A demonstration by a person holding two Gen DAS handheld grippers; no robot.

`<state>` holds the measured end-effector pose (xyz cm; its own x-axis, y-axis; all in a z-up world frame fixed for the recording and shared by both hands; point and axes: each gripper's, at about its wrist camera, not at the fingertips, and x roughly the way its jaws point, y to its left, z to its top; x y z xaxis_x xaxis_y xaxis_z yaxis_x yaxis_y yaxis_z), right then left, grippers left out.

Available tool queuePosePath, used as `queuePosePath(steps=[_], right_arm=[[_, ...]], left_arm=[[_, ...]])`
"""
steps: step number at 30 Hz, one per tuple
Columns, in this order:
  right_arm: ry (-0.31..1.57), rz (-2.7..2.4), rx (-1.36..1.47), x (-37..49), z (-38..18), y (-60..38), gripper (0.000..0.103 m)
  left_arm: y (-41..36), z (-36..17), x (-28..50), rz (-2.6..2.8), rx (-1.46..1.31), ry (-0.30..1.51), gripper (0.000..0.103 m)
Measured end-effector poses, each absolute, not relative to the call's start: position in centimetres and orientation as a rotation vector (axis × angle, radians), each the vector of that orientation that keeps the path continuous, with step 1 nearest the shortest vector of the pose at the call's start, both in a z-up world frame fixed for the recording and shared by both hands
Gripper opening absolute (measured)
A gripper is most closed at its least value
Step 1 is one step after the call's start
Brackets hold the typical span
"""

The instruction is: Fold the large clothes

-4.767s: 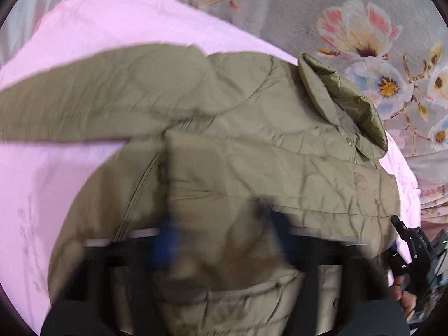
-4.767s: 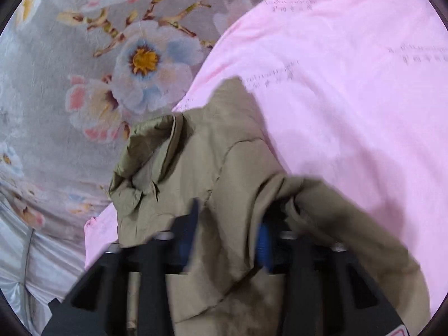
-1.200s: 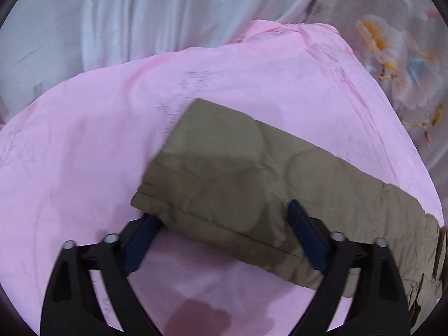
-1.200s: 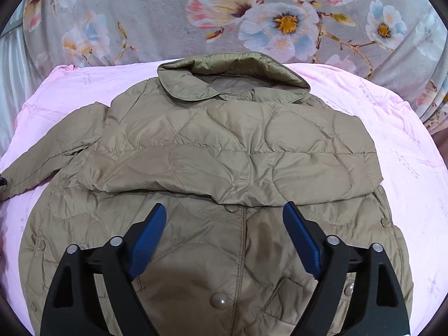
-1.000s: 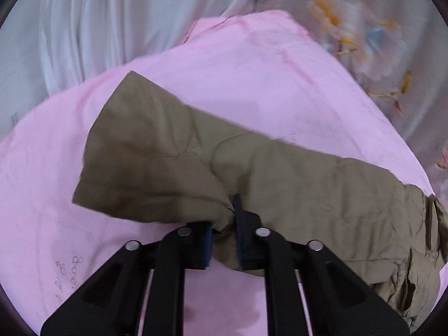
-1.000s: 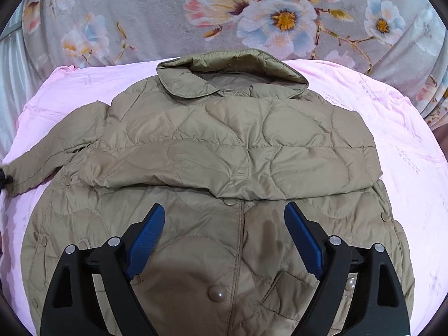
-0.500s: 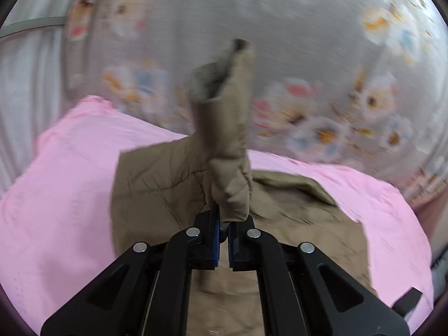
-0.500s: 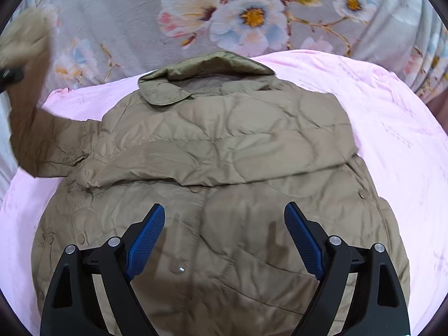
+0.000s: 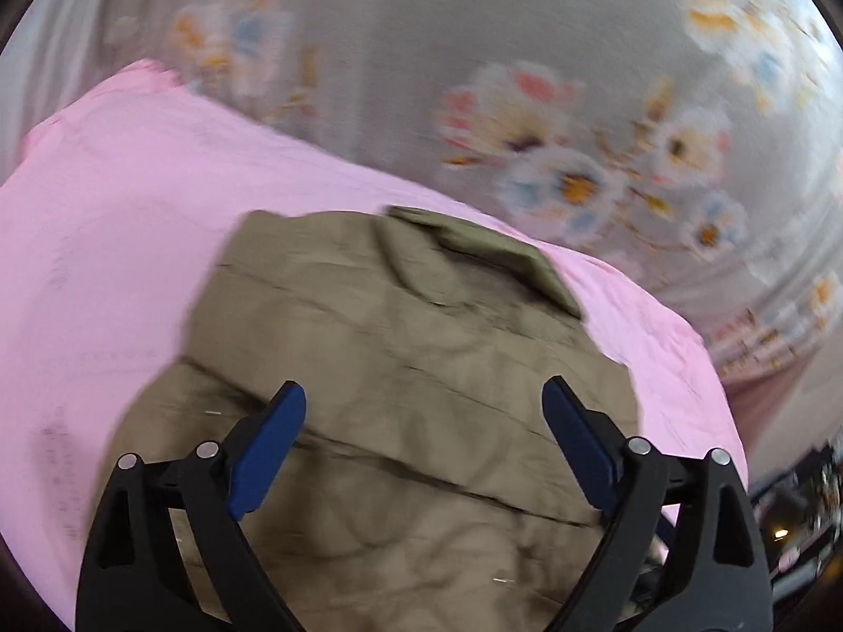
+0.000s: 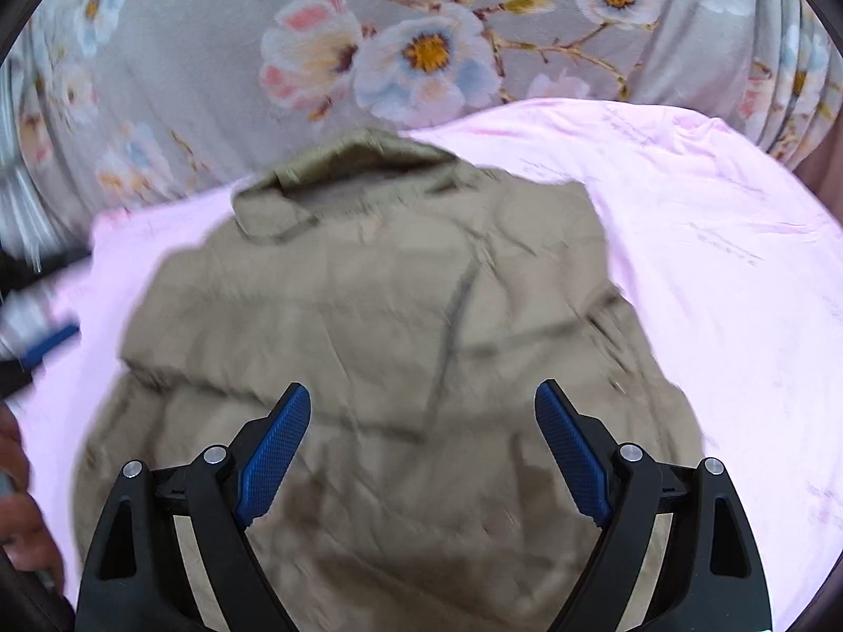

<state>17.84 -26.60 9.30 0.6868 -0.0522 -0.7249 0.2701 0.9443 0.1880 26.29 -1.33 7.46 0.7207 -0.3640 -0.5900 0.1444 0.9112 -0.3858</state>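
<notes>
Nearest us, our left hand-held gripper (image 9: 424, 445) hangs over the jacket (image 9: 400, 368) with its jaws wide; they have just been opening, and nothing sits between the blue pads (image 9: 266, 453) now. Our right hand-held gripper (image 10: 421, 453) is just as wide and empty above the same jacket (image 10: 379, 347).

The jacket lies face up on the pink sheet (image 9: 121, 221), both sleeves apparently folded in across the chest, so we judge the sleeve stage done. What remains is folding the body, probably hem toward collar (image 10: 342, 163).

The right view shows the collar clearly, plus the other gripper and part of a hand (image 10: 23, 516) at its left edge. The left view is blurrier but shows dark clutter (image 9: 801, 495) beyond the sheet's right edge. Farthest back, flowered fabric (image 10: 421, 52) fills both views.
</notes>
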Motion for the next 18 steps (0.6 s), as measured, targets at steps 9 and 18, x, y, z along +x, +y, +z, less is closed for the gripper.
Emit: queuePosePath(steps=[9, 18], right_arm=[[0.903, -0.147, 0.577, 22.1, 5.3, -29.0, 0.039], [0.667, -0.098, 0.213, 23.1, 17.1, -24.0, 0.002]], left_arm=[[7.5, 0.6, 33.8, -0.185, -0.638, 0.940, 0.077], [8.7, 1.0, 35.0, -0.187, -0.707, 0.923, 0.007]])
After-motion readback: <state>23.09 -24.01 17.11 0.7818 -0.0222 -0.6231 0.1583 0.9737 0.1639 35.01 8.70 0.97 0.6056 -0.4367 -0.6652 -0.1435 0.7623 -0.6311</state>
